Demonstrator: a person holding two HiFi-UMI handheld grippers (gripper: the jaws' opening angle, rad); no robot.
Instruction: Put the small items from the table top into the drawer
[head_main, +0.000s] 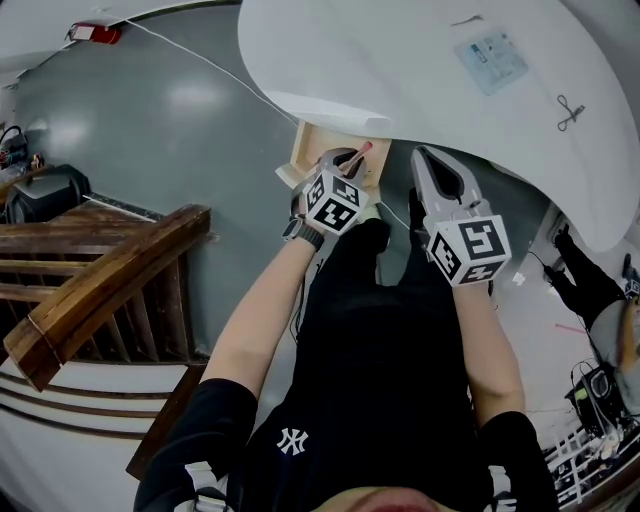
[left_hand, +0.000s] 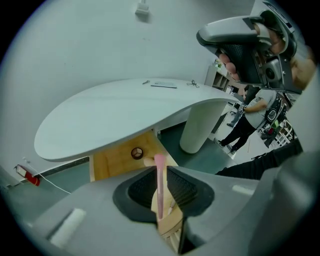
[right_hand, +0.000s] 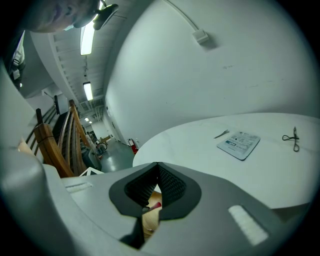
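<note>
So the left tongs (head_main: 343, 168) were clamped on a thin pink stick (left_hand: 159, 187), probably a pen. It poked out past the tips with its long axis running the same way as the tongs, pointing straight at the drawer (left_hand: 112, 162). The drawer stood open under the edge of the worktop (left_hand: 110, 115). The stick's far end hung over the drawer's near edge, above it rather than down inside, as far as I could tell. Going by that, I'd say the drop only needed a small push ahead and down before letting go.

The right tongs (right_hand: 157, 170) were closed tip to tip on nothing. They sat just right of the drawer and about level with the left ones, so the left hand was clearly the one to finish this bit.

Beyond the drawer, up on the worktop, a packet (right_hand: 239, 144) and scissors (right_hand: 291, 137) lay well apart from both tongs. My guess was that the right side had the easier reach for those.
</note>
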